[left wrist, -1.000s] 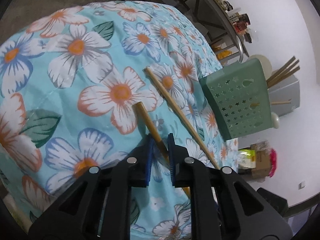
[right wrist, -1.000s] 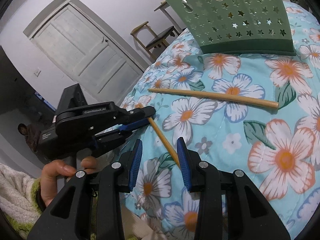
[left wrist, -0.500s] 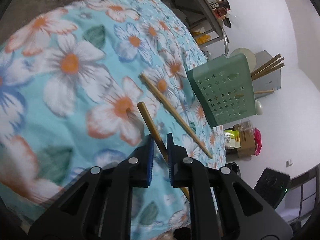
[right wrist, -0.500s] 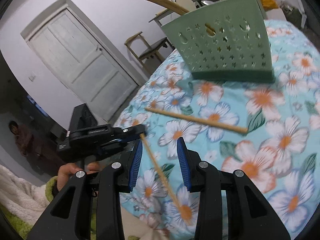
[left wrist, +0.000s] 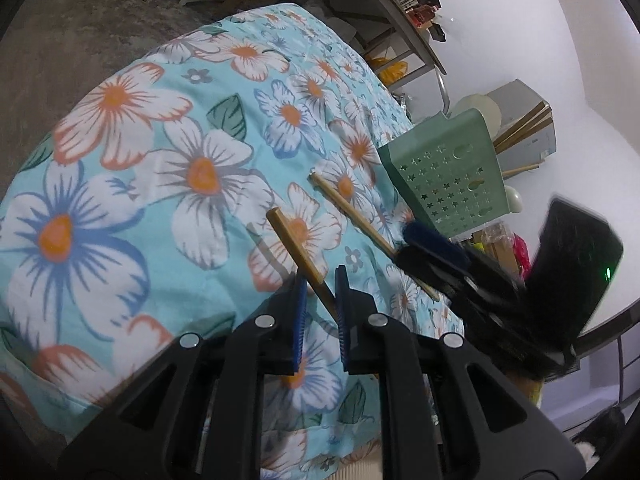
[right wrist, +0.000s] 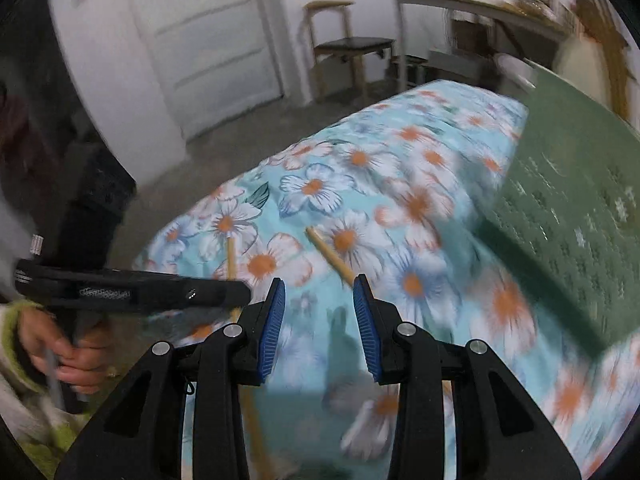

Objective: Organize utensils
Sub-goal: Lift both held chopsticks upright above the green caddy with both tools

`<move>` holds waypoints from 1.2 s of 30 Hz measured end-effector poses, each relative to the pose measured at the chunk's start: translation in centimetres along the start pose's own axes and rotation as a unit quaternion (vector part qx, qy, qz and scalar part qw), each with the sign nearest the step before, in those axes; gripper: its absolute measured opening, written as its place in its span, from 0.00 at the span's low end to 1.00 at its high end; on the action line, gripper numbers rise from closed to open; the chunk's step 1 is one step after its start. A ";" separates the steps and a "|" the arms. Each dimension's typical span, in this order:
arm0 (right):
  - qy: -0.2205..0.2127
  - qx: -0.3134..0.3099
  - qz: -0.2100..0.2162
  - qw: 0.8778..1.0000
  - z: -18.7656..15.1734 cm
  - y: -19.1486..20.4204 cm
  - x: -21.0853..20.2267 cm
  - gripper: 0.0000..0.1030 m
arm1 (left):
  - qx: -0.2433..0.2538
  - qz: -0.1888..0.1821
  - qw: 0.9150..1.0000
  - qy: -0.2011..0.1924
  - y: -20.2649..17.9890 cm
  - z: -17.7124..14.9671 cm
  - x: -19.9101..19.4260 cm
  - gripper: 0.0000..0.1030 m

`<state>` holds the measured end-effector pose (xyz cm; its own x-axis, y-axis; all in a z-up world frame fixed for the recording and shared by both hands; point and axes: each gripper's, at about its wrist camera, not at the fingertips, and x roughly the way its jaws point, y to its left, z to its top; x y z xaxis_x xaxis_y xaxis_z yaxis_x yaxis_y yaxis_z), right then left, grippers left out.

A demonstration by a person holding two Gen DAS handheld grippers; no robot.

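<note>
My left gripper (left wrist: pixel 320 280) is shut on a wooden chopstick (left wrist: pixel 294 246) and holds it slightly above the floral cloth; it shows in the right wrist view (right wrist: pixel 231 256) too. A second chopstick (left wrist: pixel 352 216) lies on the cloth beyond it, its near end under my right gripper in the left wrist view. In the right wrist view my right gripper (right wrist: pixel 318 292) is open, with that chopstick (right wrist: pixel 330 256) running toward its right finger. A green star-punched utensil basket (left wrist: pixel 448 172) stands at the far right, holding several chopsticks (left wrist: pixel 524 128).
The floral cloth (left wrist: pixel 160 184) covers a rounded table that drops off at the left and near edges. A wooden chair (right wrist: pixel 344 48) and a white door (right wrist: pixel 208 40) stand beyond. A shelf table with clutter (left wrist: pixel 400 8) is behind the basket.
My right gripper swung over to the second chopstick and now appears in the left wrist view. My left gripper keeps its hold on the first chopstick, lifted and turned slightly.
</note>
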<state>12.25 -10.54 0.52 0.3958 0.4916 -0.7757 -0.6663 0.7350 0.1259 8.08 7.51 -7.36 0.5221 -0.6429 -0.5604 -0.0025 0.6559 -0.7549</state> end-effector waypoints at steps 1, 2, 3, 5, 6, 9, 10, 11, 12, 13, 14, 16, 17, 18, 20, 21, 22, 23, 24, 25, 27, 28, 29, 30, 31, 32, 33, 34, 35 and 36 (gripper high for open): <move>0.009 -0.016 -0.003 1.000 0.5 0.3 0.7 0.34 | 0.000 -0.002 1.000 0.001 0.1 -0.1 0.0 0.12; 0.021 -0.038 -0.005 0.999 1.1 0.6 1.7 0.33 | -0.001 -0.004 1.000 0.002 0.3 -0.1 0.0 0.12; 0.028 -0.050 -0.008 0.998 1.4 0.7 2.3 0.32 | -0.001 -0.006 1.000 0.003 0.4 -0.1 0.1 0.12; 0.047 -0.076 -0.019 0.996 2.0 1.0 3.7 0.29 | 0.000 -0.007 1.000 0.004 0.4 -0.1 0.2 0.13; 0.058 -0.087 -0.024 0.994 2.2 1.0 4.5 0.27 | 0.001 -0.007 1.000 0.004 0.5 0.0 0.3 0.13; 0.069 -0.098 -0.027 0.992 2.4 0.7 6.0 0.16 | 0.004 -0.007 1.000 0.003 0.6 0.0 0.5 0.13; 0.065 -0.097 -0.027 0.993 2.4 0.7 5.9 0.14 | 0.003 -0.008 1.000 0.004 0.6 0.0 0.5 0.13; 0.062 -0.095 -0.031 0.993 2.4 0.7 5.8 0.12 | 0.003 -0.009 1.000 0.004 0.6 -0.1 0.5 0.13; 0.056 -0.092 -0.038 0.993 2.4 0.7 5.5 0.07 | 0.003 -0.008 1.000 0.003 0.5 -0.1 0.4 0.13; 0.047 -0.086 -0.043 0.994 2.5 0.6 5.0 0.06 | 0.004 -0.008 1.000 0.001 0.5 -0.2 0.4 0.13; 0.039 -0.078 -0.043 0.995 2.7 0.5 4.6 0.06 | 0.003 -0.008 1.000 -0.001 0.5 -0.2 0.5 0.13; 0.013 -0.063 -0.055 0.996 2.9 0.2 3.0 0.06 | 0.003 -0.006 1.000 -0.005 0.3 -0.1 0.5 0.13; -0.005 -0.053 -0.063 0.997 3.0 -0.1 1.6 0.06 | 0.004 -0.006 1.000 -0.008 0.2 0.0 0.5 0.12; -0.018 -0.045 -0.069 0.996 3.2 -0.2 0.8 0.06 | 0.007 -0.004 1.000 -0.013 0.0 0.1 0.5 0.12; -0.047 -0.028 -0.082 0.995 3.3 -0.8 -1.5 0.06 | 0.015 -0.003 1.000 -0.023 -0.5 0.2 0.2 0.12; -0.068 -0.014 -0.089 0.994 3.2 -1.1 -3.4 0.06 | 0.021 -0.004 0.999 -0.032 -0.9 0.3 -0.1 0.12; -0.083 -0.003 -0.094 0.992 3.2 -1.4 -4.6 0.06 | 0.027 -0.006 0.999 -0.038 -1.3 0.4 -0.4 0.11; -0.099 0.007 -0.099 0.990 3.1 -1.6 -5.9 0.06 | 0.036 -0.008 0.998 -0.048 -1.8 0.5 -0.9 0.11; -0.120 0.018 -0.107 0.987 3.0 -1.8 -7.6 0.06 | 0.046 -0.008 0.997 -0.058 -2.3 0.6 -1.3 0.10; -0.136 0.025 -0.110 0.984 2.9 -1.8 -8.8 0.06 | 0.058 -0.010 0.996 -0.069 -3.0 0.8 -1.8 0.10; -0.173 0.041 -0.118 0.977 2.7 -2.1 -11.4 0.06 | 0.074 -0.014 0.994 -0.085 -4.1 1.0 -2.7 0.09; -0.188 0.047 -0.122 0.973 2.6 -2.1 -12.5 0.06 | 0.084 -0.016 0.992 -0.095 -4.9 1.2 -3.2 0.08; -0.203 0.053 -0.123 0.970 2.5 -2.2 -13.6 0.06 | 0.098 -0.019 0.990 -0.105 -5.7 1.2 -3.7 0.08; -0.220 0.060 -0.125 0.966 2.4 -2.1 -14.7 0.06 | 0.108 -0.019 0.988 -0.110 -6.3 1.3 -4.1 0.07; -0.235 0.066 -0.126 0.962 2.4 -2.1 -15.6 0.06 | 0.122 -0.020 0.985 -0.119 -7.2 1.3 -4.6 0.07; -0.247 0.069 -0.125 0.958 2.1 -2.0 -16.4 0.06 | 0.134 -0.023 0.983 -0.127 -8.0 1.3 -5.0 0.06; -0.263 0.075 -0.128 0.953 1.8 -1.9 -17.4 0.06 | 0.148 -0.023 0.979 -0.136 -8.9 1.3 -5.4 0.06; -0.269 0.077 -0.130 0.951 1.5 -1.9 -17.8 0.06 | 0.162 -0.019 0.976 -0.144 -9.6 1.3 -5.7 0.06; -0.276 0.082 -0.131 0.949 1.2 -1.8 -18.2 0.06 | 0.173 -0.015 0.973 -0.150 -10.2 1.3 -6.0 0.05; -0.280 0.087 -0.129 0.947 0.7 -2.0 -18.4 0.06 | 0.191 -0.011 0.968 -0.160 -11.0 1.2 -6.4 0.05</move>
<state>6.73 -20.72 14.97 0.8366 0.4200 -0.3516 -0.4071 0.9063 0.1139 5.76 4.86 4.92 0.7564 -0.5430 -0.3646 0.2959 0.7813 -0.5495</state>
